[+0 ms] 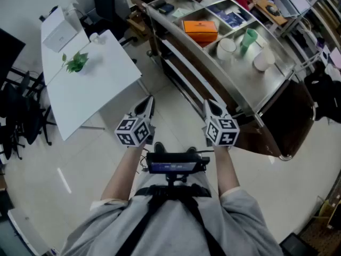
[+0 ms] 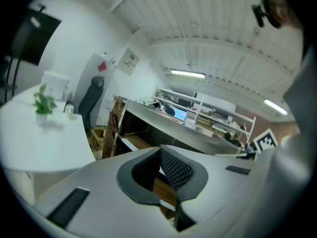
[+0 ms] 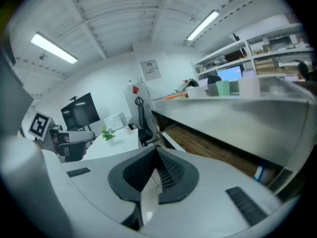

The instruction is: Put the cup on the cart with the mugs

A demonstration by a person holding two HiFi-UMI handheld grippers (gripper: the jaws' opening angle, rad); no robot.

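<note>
A steel cart (image 1: 234, 84) stands ahead on the right. On its top stand a green cup (image 1: 249, 38) and two white mugs (image 1: 226, 47) (image 1: 263, 61); the right gripper view shows the green cup (image 3: 223, 88) from the side. A small pale cup-like thing (image 1: 94, 37) stands on the white table (image 1: 90, 84). My left gripper (image 1: 149, 103) and right gripper (image 1: 211, 107) hover over the floor in front of the cart, both shut and empty. Their pads meet in the left gripper view (image 2: 159, 150) and the right gripper view (image 3: 156, 151).
An orange box (image 1: 200, 30) and dark trays lie further along the cart top. The white table also holds a small green plant (image 1: 76, 62) and a white box (image 1: 59, 32). Black chairs (image 1: 21, 111) crowd the far left. Shelves with clutter stand behind the cart.
</note>
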